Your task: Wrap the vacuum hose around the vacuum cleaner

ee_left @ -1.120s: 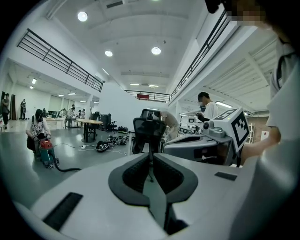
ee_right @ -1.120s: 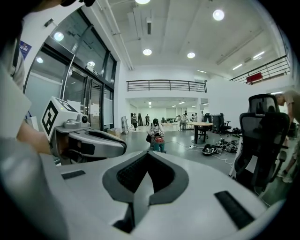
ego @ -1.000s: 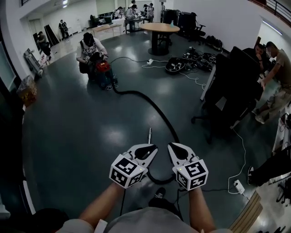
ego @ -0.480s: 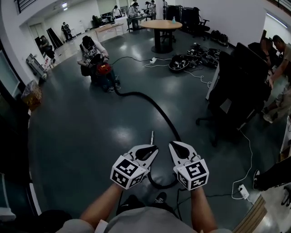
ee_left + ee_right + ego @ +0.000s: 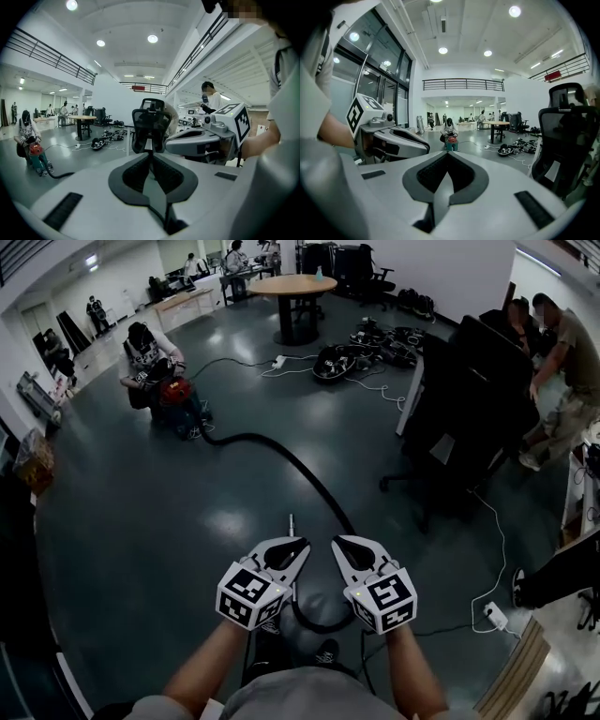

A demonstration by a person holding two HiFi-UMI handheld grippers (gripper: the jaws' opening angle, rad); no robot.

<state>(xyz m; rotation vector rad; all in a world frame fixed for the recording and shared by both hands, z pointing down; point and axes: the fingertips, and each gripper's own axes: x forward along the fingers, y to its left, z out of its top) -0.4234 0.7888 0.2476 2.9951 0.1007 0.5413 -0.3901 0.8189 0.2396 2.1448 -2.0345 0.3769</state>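
The red vacuum cleaner (image 5: pixel 175 393) stands far off on the grey floor, with a crouching person (image 5: pixel 143 351) right behind it. Its black hose (image 5: pixel 298 463) snakes across the floor toward me and curls into a loop under my hands. A thin metal wand (image 5: pixel 290 524) lies just ahead of the grippers. My left gripper (image 5: pixel 298 546) and right gripper (image 5: pixel 337 543) hover side by side above the hose's near end, both shut and empty. The left gripper view shows the vacuum (image 5: pixel 36 153) at the left; the right gripper view has the vacuum (image 5: pixel 451 141) straight ahead.
A dark office chair (image 5: pixel 461 432) stands to the right of the hose. Beyond it lie a pile of cables (image 5: pixel 354 356) and a round table (image 5: pixel 292 285). A power strip (image 5: pixel 494 617) lies at the lower right. People (image 5: pixel 565 357) stand at the far right.
The head view has swung, so the vacuum and hose sit further left in the picture. Both grippers stay shut and side by side, a little lower left in the frame.
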